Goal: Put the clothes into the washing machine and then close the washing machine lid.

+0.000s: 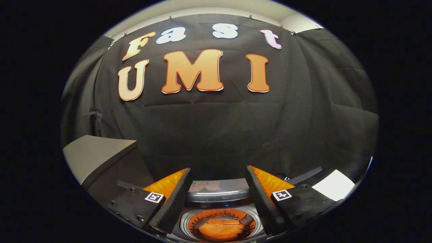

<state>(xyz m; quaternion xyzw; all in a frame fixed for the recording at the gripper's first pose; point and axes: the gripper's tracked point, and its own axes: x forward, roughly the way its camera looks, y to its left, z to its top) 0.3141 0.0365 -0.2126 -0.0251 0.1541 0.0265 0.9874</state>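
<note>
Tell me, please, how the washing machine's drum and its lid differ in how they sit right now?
The drum lies open below the open, empty gripper, with an orange garment resting inside it. The lid is raised behind the drum, beyond the fingers, and covers nothing. The drum is round and perforated; the lid shows as a curved glossy band. Both belong to the same washing machine.

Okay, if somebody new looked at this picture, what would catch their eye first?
Probably the orange garment lying inside the washing machine's open drum, seen low between the jaws. The gripper hangs above it with its jaws spread apart and holding nothing, and a grey slab stands off to the left.
</note>
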